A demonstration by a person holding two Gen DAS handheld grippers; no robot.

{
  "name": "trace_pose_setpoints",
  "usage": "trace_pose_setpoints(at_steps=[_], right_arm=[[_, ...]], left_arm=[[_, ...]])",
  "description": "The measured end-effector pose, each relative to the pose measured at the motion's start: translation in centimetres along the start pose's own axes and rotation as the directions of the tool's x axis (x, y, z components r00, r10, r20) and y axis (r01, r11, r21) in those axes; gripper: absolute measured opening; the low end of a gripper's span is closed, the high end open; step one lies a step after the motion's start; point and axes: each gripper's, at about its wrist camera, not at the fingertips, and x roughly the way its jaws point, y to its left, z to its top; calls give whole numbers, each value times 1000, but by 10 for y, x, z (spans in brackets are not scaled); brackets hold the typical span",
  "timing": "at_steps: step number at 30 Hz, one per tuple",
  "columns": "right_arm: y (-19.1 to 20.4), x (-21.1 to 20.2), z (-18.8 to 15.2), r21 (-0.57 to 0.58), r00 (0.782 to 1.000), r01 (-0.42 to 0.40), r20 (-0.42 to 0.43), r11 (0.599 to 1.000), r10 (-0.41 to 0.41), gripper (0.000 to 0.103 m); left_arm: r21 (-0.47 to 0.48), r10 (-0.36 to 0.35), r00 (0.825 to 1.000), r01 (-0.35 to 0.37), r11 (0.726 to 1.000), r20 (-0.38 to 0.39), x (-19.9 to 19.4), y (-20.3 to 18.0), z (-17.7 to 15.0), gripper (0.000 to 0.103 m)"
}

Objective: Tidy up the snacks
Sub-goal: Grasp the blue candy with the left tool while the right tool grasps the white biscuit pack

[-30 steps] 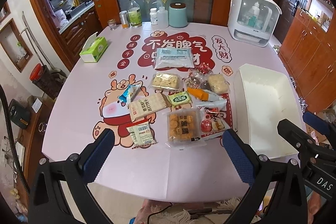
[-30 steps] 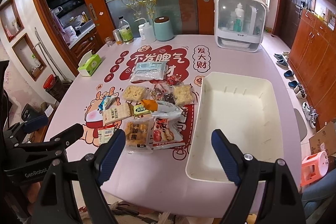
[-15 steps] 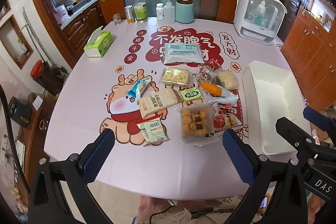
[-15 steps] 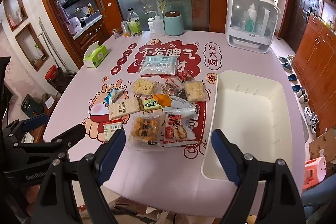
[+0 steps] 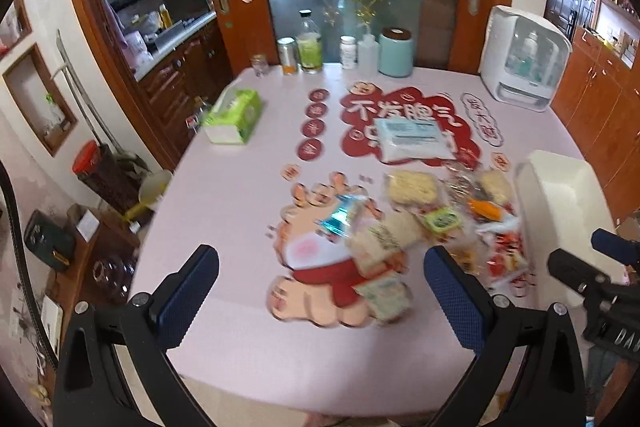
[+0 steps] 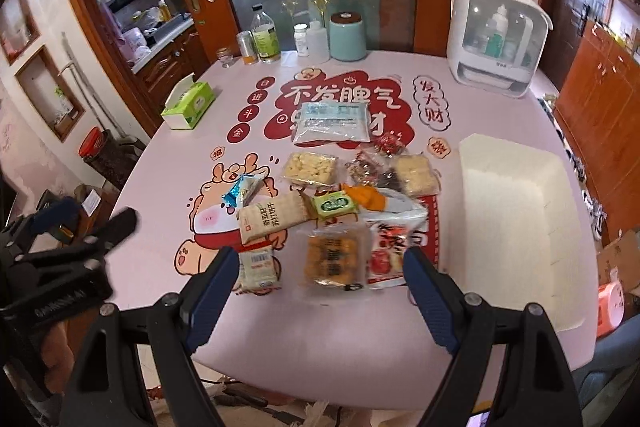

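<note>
Hovering with both claws spread and empty, left claw (image 5: 320, 293) and right claw (image 6: 318, 289), you risk snagging two overlapped snacks (image 6: 320, 211) on the tabletop (image 6: 312, 331) beside the white bin (image 6: 516, 227).

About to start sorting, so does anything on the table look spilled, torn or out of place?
Nothing spilled or torn. The snacks lie in a loose, partly overlapping heap on the table, and the white bin beside them is empty. The left view is too blurred for detail.

Snack packets (image 6: 328, 211) clustered beside empty white bin (image 6: 516, 227)
</note>
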Motion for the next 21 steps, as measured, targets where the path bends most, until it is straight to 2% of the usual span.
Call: trace_pose_setpoints(at_steps=[6, 13, 16, 19, 21], right_arm=[[29, 46, -1, 21, 998, 17, -66, 1000, -15, 85], [63, 109, -23, -25, 986, 5, -164, 1000, -9, 85], [73, 138, -31, -34, 980, -9, -200, 999, 2, 85], [82, 163, -37, -59, 975, -20, -224, 998, 7, 85], [87, 181, -39, -76, 971, -30, -238, 997, 11, 84]], left_arm=[[88, -10, 999, 12, 996, -31, 51, 40, -3, 102], [228, -89, 991, 109, 967, -99, 122, 50, -11, 102], [310, -148, 981, 181, 933, -127, 148, 44, -10, 102], [380, -171, 975, 214, 900, -144, 166, 36, -7, 101], [419, -204, 964, 258, 871, -170, 179, 31, -4, 99]])
